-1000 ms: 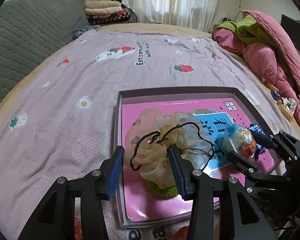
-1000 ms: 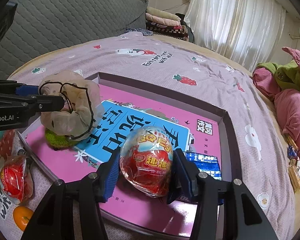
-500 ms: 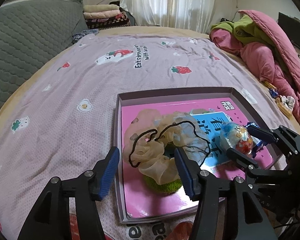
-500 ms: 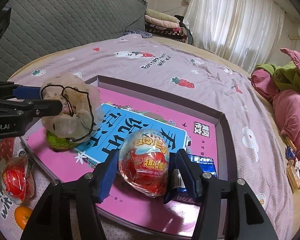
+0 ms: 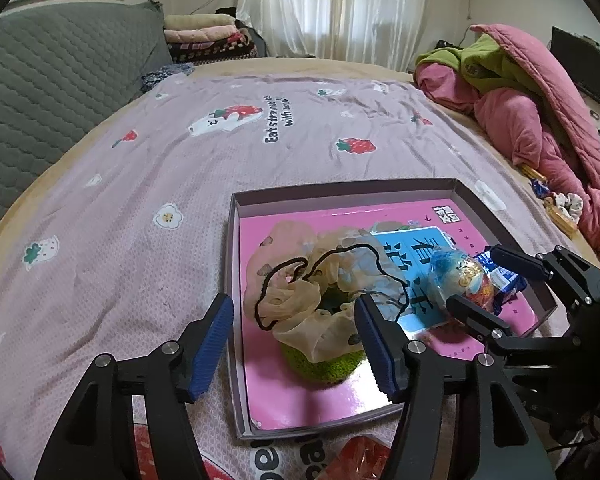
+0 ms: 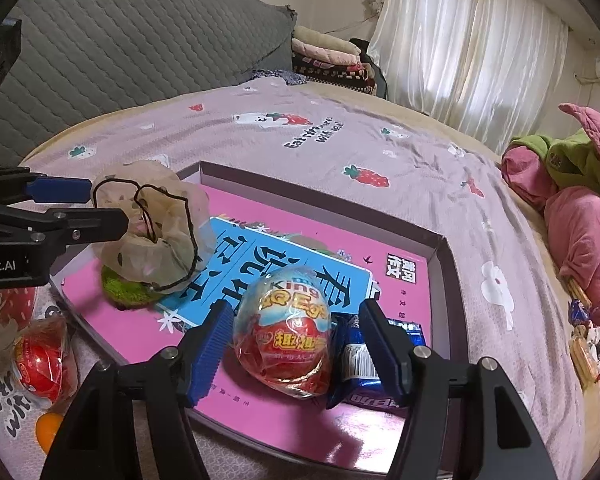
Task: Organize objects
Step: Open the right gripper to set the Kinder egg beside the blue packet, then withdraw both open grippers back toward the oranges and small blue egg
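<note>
A shallow grey box (image 5: 340,194) on the bed holds a pink book (image 5: 296,396). A beige sheer scrunchie with black trim (image 5: 320,292) lies on a green scrunchie (image 5: 320,366) inside it. My left gripper (image 5: 296,344) straddles them with its jaws opening, and the left pad stands clear of the fabric. In the right wrist view a wrapped red and blue toy egg (image 6: 288,332) rests on the book (image 6: 260,400) beside a blue snack packet (image 6: 360,364). My right gripper (image 6: 296,348) has its jaws opening around the egg, pads off it.
Outside the box's near corner lie another red wrapped egg (image 6: 40,360) and a small orange ball (image 6: 48,428). Pink and green bedding (image 5: 520,112) is heaped at the right edge of the bed. A grey padded headboard (image 6: 120,52) runs along the left.
Both pairs of jaws have spread apart. The left let go of the beige scrunchie and drew back a little. The right pads came off the egg, which stays on the book.
</note>
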The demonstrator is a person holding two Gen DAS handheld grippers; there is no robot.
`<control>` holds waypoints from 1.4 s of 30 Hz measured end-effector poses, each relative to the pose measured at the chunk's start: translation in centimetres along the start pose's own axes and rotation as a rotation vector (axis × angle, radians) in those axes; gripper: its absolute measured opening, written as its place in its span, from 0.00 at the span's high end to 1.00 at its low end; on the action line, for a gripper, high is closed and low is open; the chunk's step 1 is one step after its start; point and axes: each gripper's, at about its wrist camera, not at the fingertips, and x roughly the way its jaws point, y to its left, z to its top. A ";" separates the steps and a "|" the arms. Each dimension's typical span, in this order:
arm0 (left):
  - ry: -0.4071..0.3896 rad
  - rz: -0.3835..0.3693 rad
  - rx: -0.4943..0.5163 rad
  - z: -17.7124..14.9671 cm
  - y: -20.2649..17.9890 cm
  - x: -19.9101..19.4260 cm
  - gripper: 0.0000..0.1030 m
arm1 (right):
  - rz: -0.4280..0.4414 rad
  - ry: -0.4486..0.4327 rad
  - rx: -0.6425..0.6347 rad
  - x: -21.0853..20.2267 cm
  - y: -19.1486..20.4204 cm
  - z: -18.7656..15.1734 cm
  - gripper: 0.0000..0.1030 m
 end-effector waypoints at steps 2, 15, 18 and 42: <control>-0.004 0.002 -0.002 0.0 0.0 -0.1 0.37 | -0.002 -0.001 0.003 0.0 -0.1 0.0 0.37; -0.019 0.007 0.013 -0.1 -0.1 -0.5 0.33 | -0.003 -0.023 0.031 -0.8 -0.8 0.3 0.36; -0.025 0.006 0.018 -0.2 -0.2 -0.7 0.32 | -0.003 -0.032 0.037 -1.2 -1.0 0.4 0.36; -0.125 0.002 0.010 -0.6 -0.7 -4.6 0.28 | 0.024 -0.139 0.110 -5.9 -2.9 1.0 0.26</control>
